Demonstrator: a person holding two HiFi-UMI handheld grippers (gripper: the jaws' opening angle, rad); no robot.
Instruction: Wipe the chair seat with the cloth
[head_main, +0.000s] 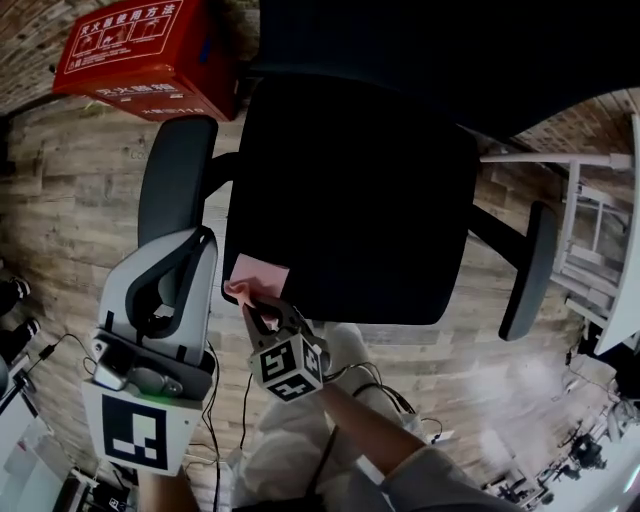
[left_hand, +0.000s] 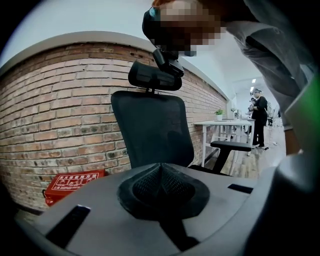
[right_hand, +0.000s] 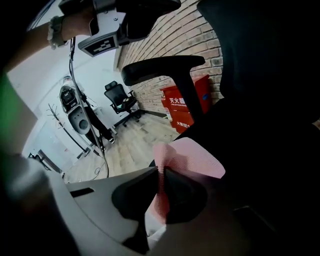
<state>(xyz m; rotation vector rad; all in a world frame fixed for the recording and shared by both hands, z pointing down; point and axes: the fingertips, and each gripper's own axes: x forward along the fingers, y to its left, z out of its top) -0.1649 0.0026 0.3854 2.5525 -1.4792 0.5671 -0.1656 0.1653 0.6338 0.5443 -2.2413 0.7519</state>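
Observation:
A black office chair seat (head_main: 350, 190) fills the middle of the head view, with the backrest (left_hand: 150, 127) upright in the left gripper view. A pink cloth (head_main: 255, 275) lies on the seat's front-left corner; my right gripper (head_main: 262, 308) is shut on the cloth (right_hand: 187, 160), which fans out from the pads onto the black seat (right_hand: 265, 150). My left gripper (head_main: 185, 250) hangs raised beside the left armrest (head_main: 175, 170), jaws shut with nothing between them (left_hand: 161, 172).
A red box (head_main: 150, 50) with white print stands on the wooden floor by the brick wall (left_hand: 55, 110). The right armrest (head_main: 530, 265) juts out at right. A white desk frame (head_main: 580, 220) is at far right. A person (left_hand: 260, 117) stands far off.

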